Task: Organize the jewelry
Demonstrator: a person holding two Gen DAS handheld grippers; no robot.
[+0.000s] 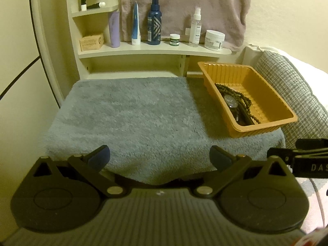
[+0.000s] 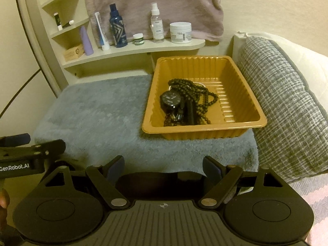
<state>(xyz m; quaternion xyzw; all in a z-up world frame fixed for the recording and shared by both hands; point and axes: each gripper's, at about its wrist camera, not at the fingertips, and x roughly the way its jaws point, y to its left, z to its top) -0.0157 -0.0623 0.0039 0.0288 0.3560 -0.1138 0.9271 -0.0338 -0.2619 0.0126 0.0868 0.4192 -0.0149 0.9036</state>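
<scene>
On the grey towel [image 2: 92, 110] below the toiletry shelf [image 2: 143, 47], your orange tray [image 2: 205, 131] collects the wristwatch [image 2: 170, 100] and beaded necklace [image 2: 196, 91], so both the left gripper [image 1: 160, 155] and the right gripper [image 2: 164, 167] wait with fingers wide and empty.

My jaws spread wide and empty, at the near edge of the grey towel [image 2: 98, 110].

Ahead and slightly right of my right gripper [image 2: 164, 167] sits the orange tray [image 2: 242, 94], holding a black watch [image 2: 170, 100] tangled with dark bead strands [image 2: 196, 90]. My left gripper [image 2: 14, 139] shows side-on, off my left finger. Beyond the tray, a shelf [image 2: 131, 51] carries bottles and jars.
</scene>
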